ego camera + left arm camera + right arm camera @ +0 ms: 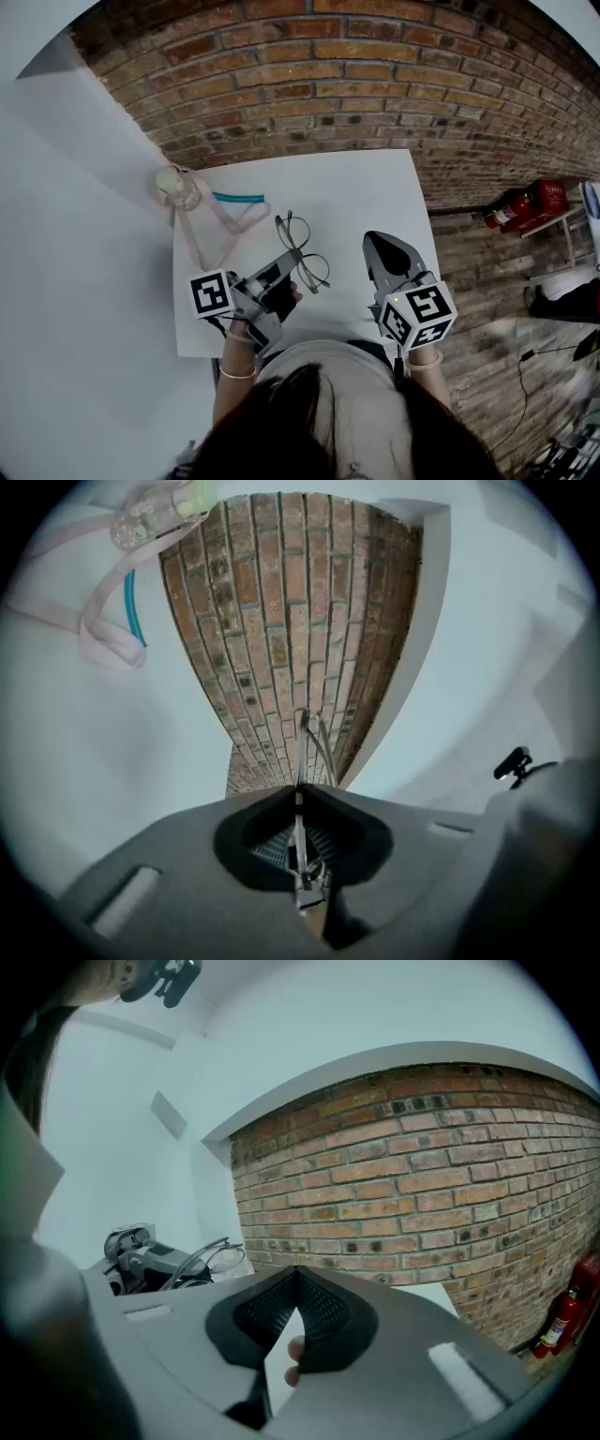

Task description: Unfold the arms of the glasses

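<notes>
Thin wire-framed glasses (302,249) are held over the middle of the white table (375,187). My left gripper (292,278) is shut on the near end of the frame. In the left gripper view the thin metal frame (306,744) runs up out of the closed left gripper (298,791). My right gripper (378,246) hovers to the right of the glasses, apart from them, shut with nothing between its tips. From the right gripper view, the glasses (202,1258) and the left gripper (141,1262) show to the left of the right gripper (298,1277).
A small clear bottle-like object with a pink strap (180,187) and a teal strip (239,198) lie at the table's far left corner. A brick wall (328,84) backs the table. A red fire extinguisher (525,204) lies on the floor to the right.
</notes>
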A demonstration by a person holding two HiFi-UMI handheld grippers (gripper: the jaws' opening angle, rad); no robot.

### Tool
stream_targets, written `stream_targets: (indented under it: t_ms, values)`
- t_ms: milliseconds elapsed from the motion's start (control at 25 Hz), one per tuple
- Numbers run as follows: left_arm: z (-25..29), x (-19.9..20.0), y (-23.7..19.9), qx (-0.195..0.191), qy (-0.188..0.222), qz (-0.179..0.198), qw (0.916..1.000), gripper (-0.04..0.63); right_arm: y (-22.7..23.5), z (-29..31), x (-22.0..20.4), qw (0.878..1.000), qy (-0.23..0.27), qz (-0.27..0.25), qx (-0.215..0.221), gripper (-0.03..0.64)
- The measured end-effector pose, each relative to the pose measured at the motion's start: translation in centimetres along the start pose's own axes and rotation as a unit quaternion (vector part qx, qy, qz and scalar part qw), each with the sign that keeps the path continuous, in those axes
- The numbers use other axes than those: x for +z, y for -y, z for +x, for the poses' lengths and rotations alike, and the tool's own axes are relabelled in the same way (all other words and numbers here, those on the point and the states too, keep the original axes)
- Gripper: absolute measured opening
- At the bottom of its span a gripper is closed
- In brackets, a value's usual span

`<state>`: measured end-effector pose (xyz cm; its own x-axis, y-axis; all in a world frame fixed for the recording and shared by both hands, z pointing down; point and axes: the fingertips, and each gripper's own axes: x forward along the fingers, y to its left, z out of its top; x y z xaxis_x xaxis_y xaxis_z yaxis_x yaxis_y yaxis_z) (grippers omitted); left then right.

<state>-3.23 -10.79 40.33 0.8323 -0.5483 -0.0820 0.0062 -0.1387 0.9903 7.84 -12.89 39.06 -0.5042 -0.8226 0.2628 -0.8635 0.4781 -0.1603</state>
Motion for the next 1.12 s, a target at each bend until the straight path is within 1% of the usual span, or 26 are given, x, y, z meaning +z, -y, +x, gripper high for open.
stream_targets:
  t_ms: [160,440,640,800,1120]
  values:
    - [0.1,0.2,0.0,-0.001,0.002,0.001,1.0000,0.022,-0.2,-0.2,0.3,1.000,0.010,0.006,0.007,0.006]
    - [-0.3,0.7,0.3,0.001,0.010,0.008,0.9999,0.021,-1.5,-0.5,1.1,0.998,0.032,0.019,0.046,0.006]
    - [-0.6,1.3,0.3,0.001,0.020,0.011,0.9997,0.023,-3.0,-0.7,1.7,0.996,0.042,0.010,0.076,0.006]
    - [-0.4,1.6,0.5,-0.001,0.023,0.015,0.9996,0.023,-3.6,-0.7,1.7,0.995,0.042,0.001,0.089,0.006]
    - [-0.4,2.0,0.8,-0.001,0.029,0.017,0.9994,0.023,-5.0,-0.7,1.6,0.992,0.041,0.003,0.122,0.006]
